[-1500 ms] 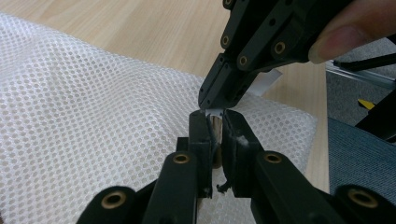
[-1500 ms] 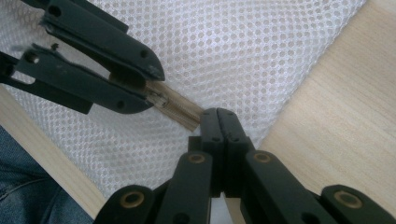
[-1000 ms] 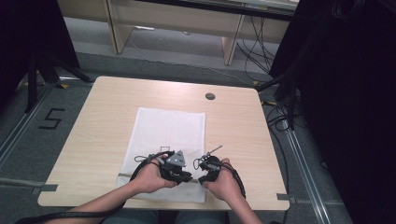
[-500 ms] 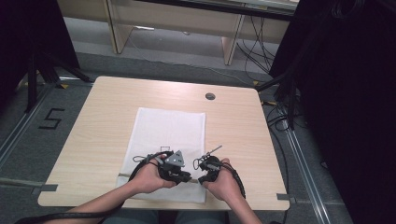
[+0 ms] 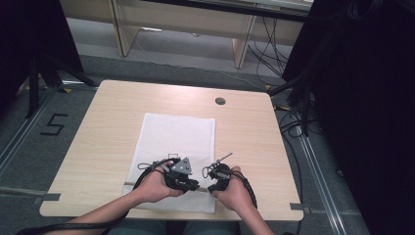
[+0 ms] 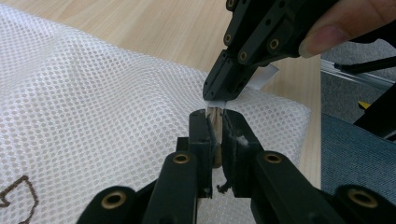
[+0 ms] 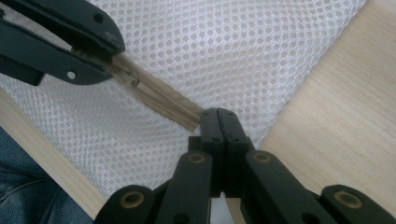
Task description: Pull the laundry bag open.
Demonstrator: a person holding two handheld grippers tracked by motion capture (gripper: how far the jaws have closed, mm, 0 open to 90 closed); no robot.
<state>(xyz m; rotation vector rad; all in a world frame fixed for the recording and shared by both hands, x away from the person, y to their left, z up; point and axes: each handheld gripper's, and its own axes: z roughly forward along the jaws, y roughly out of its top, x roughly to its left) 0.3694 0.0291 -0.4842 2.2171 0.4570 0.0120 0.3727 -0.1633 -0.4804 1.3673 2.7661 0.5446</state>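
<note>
Where the person's two hands meet at the near edge of the wooden table [image 5: 103, 147], a white mesh laundry bag [image 5: 176, 142] lies flat, its long side running away from the person and its near end under the grippers. Along that near end runs a beige zipper [image 7: 159, 100]. The left gripper [image 5: 192, 185] pinches it: in the left gripper view its jaws are pressed on the beige zipper tape [image 6: 215, 122], which stands up between the pads. The right gripper [image 5: 211, 182] sits just beside it, jaws pressed fully together; in the right gripper view the zipper's end [image 7: 194, 122] meets their tips, with the mesh spread out behind. In the left gripper view the right gripper [image 6: 223, 87] comes down from above, nipping a small white tab [image 6: 261, 77] at the bag's edge. The two grippers face each other, nearly touching, low over the cloth. A brown stitched mark [image 6: 18, 191] shows on the mesh near the left gripper. Further up the table is a round cable hole [image 5: 220, 101].
</note>
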